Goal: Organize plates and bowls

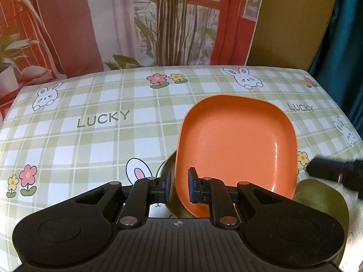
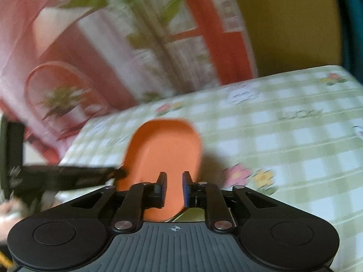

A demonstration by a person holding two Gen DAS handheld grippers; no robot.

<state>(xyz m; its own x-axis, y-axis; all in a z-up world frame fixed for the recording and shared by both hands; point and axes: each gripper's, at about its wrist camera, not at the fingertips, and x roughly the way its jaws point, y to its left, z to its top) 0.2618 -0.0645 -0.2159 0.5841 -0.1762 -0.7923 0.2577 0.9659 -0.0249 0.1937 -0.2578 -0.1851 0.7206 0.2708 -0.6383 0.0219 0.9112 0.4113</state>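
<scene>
Left gripper (image 1: 179, 187): closed narrow on the near rim of the orange plate (image 1: 236, 147), which is tilted up above the table.
Right gripper (image 2: 174, 189): jaws narrow; the same plate's edge (image 2: 163, 154) lies between them, but blur hides if the pads press.
Olive-green bowl (image 1: 322, 201): under and right of the plate, partly hidden by it.
Tablecloth (image 1: 90, 122): green check with rabbits, flowers and "LUCKY".
Backdrop (image 1: 172, 22): printed curtain with plants and a red window frame behind the table.

Both wrist views close, downward; share orange plate (image 1: 236, 145)
</scene>
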